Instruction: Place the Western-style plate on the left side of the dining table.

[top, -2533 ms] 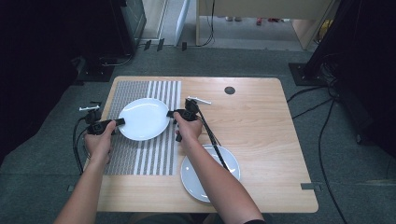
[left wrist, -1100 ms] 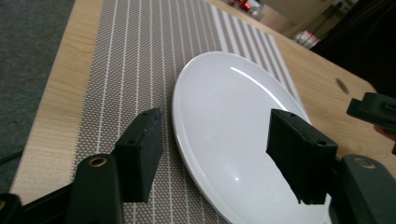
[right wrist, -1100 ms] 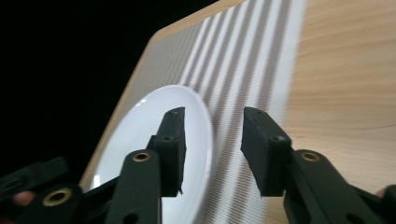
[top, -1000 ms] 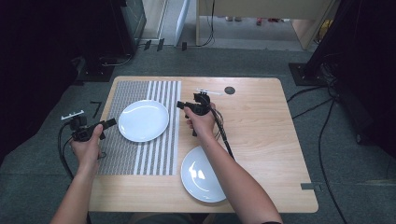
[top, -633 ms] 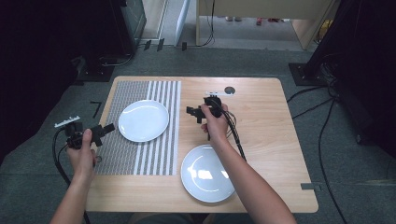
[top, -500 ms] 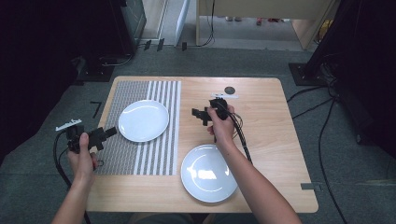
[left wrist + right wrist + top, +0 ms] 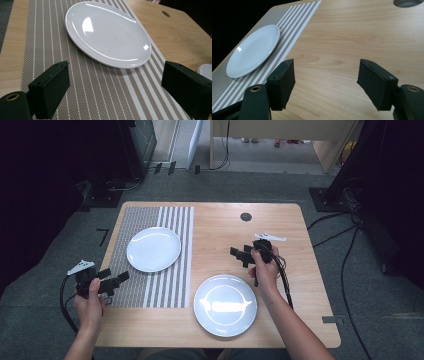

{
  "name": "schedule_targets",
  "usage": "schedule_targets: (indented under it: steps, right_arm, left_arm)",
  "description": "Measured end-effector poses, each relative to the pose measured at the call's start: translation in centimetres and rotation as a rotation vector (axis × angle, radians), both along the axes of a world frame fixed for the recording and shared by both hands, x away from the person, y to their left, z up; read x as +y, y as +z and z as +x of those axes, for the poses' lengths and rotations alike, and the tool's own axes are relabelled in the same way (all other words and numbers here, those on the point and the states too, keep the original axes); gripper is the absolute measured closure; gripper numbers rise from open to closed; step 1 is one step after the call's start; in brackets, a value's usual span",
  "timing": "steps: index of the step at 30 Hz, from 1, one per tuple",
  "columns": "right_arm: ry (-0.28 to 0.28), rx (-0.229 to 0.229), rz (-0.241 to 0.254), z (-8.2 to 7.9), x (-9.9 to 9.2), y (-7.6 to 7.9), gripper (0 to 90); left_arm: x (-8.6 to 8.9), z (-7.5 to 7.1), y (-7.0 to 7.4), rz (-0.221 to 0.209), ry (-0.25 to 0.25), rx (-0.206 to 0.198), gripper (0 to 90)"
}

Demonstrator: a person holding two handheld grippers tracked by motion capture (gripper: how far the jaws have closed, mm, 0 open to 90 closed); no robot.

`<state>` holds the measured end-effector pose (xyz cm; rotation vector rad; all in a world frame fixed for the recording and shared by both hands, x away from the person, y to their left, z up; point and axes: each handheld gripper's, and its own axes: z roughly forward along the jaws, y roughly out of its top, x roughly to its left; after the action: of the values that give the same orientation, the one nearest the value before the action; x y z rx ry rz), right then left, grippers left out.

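The left tool (image 7: 114, 281) is held wide open and empty at the lower left, over the striped mat (image 7: 150, 285); the right tool (image 7: 239, 256) gapes empty right of centre; one plate (image 7: 153, 248) rests on the mat, another plate (image 7: 225, 305) on the bare surface (image 7: 220, 227).

Right tongs (image 7: 325, 83) gaped wide, empty, above bare wooden table (image 7: 352, 37). White plate (image 7: 253, 51) lay on striped mat (image 7: 294, 22), far left.
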<state>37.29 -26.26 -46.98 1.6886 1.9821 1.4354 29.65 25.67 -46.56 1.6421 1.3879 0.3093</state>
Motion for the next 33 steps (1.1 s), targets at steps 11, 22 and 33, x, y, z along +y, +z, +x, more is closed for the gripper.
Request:
schedule_targets:
  steps: [11, 22, 33]
  right_arm:
    - [-0.028, -0.004, -0.014, -3.1, -3.7, -1.5, 30.4]
    - [-0.061, -0.007, -0.034, -6.1, -7.3, -2.3, 30.4]
    - [-0.103, 0.000, -0.046, -9.6, -10.7, -2.8, 30.0]
  left_arm:
    - [-0.6, -2.7, -1.1, 0.078, 0.015, -0.019, 8.2]
    - [0.8, -5.1, -3.2, 0.148, 0.078, -0.004, 8.1]
    - [1.4, -6.7, -4.6, 0.200, 0.094, 0.004, 8.2]
